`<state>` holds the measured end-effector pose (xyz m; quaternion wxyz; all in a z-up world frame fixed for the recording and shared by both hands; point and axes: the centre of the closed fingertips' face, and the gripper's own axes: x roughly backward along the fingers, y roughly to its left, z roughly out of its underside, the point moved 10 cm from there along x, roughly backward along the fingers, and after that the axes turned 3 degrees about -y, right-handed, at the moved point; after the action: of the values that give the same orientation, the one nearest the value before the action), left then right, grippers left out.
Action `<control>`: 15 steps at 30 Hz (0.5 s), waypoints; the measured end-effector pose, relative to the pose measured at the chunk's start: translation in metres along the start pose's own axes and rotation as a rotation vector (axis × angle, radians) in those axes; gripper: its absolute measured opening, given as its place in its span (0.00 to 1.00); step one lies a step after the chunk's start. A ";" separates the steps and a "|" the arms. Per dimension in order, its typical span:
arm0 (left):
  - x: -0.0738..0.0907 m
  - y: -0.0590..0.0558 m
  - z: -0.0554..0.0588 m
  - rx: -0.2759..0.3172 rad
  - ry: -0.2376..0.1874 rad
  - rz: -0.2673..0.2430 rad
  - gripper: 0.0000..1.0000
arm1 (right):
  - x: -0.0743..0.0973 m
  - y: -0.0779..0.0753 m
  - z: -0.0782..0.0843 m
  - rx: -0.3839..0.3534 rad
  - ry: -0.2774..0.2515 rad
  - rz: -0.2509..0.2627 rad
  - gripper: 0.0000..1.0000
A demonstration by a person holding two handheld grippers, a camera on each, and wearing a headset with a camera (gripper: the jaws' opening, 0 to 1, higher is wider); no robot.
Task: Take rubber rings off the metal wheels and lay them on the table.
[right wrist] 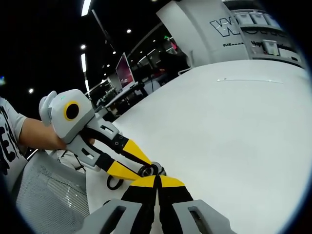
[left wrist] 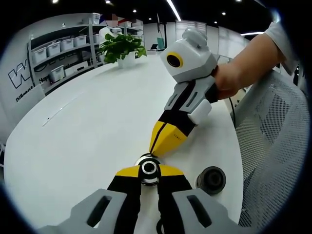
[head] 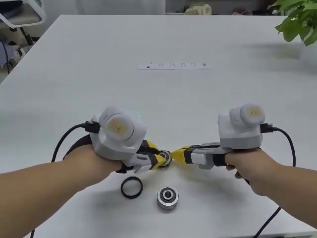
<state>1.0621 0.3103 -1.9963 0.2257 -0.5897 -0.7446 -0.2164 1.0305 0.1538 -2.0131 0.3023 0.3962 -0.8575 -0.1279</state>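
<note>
My left gripper [head: 163,158] [left wrist: 149,171] is shut on a small metal wheel [head: 166,157] [left wrist: 149,167] that has a black rubber ring round it, held just above the white table [head: 163,94]. My right gripper [head: 175,155] [right wrist: 157,177] points at it from the right with its jaws shut. Its yellow tips [left wrist: 155,150] touch the wheel's rim; whether they pinch the ring I cannot tell. A loose black rubber ring [head: 132,187] [right wrist: 114,183] lies on the table in front of the left gripper. Beside it stands a second wheel [head: 168,196] [left wrist: 211,179].
A white power strip [head: 176,65] lies across the middle of the table. A green plant [head: 297,22] stands at the far right corner. An office chair [head: 20,15] is beyond the far left edge, and a mesh chair [left wrist: 278,146] sits at the near edge.
</note>
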 end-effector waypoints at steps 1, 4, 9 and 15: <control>0.000 0.000 0.000 0.000 0.000 0.000 0.07 | 0.000 0.000 0.000 -0.002 -0.001 -0.001 0.00; 0.000 0.000 0.000 0.000 0.000 0.000 0.07 | -0.001 0.001 -0.001 0.000 -0.001 -0.005 0.00; 0.000 0.000 0.000 -0.001 0.001 0.000 0.07 | -0.001 0.003 -0.001 -0.003 -0.003 -0.008 0.00; 0.000 0.001 0.000 -0.002 0.001 0.001 0.07 | -0.001 0.003 -0.001 -0.009 -0.006 -0.012 0.00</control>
<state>1.0626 0.3103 -1.9961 0.2258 -0.5903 -0.7439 -0.2172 1.0298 0.1560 -2.0114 0.3009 0.3994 -0.8555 -0.1346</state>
